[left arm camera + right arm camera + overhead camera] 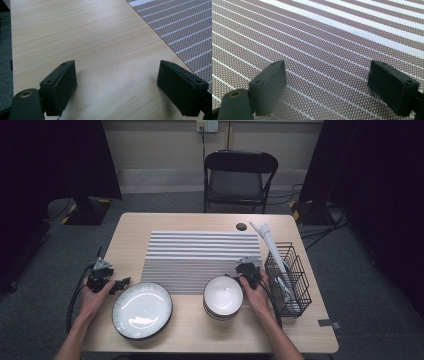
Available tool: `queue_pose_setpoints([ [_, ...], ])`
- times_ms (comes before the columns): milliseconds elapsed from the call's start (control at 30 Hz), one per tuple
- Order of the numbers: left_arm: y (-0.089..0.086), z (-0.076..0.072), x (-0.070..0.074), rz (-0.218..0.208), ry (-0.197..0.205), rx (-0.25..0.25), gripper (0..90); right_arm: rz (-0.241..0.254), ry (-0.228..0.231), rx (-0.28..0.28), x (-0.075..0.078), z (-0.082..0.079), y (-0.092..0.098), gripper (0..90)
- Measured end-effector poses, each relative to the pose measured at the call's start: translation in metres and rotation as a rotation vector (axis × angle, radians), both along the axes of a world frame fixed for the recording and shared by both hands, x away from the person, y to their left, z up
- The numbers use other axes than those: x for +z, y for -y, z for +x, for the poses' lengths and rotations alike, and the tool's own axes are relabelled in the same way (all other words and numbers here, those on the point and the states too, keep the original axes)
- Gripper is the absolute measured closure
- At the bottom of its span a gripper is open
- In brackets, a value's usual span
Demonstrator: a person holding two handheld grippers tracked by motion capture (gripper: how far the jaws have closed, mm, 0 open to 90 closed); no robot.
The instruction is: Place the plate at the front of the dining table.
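Note:
My left gripper (119,284) rests at the table's left edge, just left of a wide dark-rimmed plate (142,310). In the left gripper view its jaws (117,67) stand wide apart over bare wood, with nothing between them. My right gripper (246,268) sits at the front right corner of the striped placemat (200,255), beside a stack of white bowls (223,296). In the right gripper view its jaws (328,67) are open over the placemat's weave (324,35), holding nothing.
A black wire basket (292,265) with white items in it stands at the table's right edge, close to my right hand. A black folding chair (239,179) stands beyond the far edge. A small round hole (241,226) lies near the back of the tabletop (200,335).

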State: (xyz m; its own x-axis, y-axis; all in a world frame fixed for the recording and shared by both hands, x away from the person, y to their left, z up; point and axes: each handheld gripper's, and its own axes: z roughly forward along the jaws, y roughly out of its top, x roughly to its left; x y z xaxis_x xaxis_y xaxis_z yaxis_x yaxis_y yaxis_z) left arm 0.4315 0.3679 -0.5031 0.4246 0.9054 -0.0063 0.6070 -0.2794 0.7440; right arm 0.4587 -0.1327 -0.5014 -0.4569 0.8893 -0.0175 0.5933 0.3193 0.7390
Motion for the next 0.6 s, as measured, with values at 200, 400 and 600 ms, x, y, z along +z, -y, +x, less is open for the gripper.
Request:
queue_pose_setpoints([
  [200, -0.0016, 0.0005, 0.0003, 0.007, -0.001, -0.015, 15.5, -0.001, 0.000, 0.000, 0.0000, -0.0001, -0.0001, 14.4],
  [400, 0.0003, 0.0004, 0.0009, 0.003, -0.011, -0.001, 15.5, 0.000, 0.000, 0.000, 0.0001, 0.0000, 0.0000, 14.4],
  [600, 0.0007, 0.0009, 0.0033, 0.019, -0.031, 0.006, 16.1, -0.002, -0.004, -0.003, 0.0007, -0.0001, -0.0005, 14.7],
])
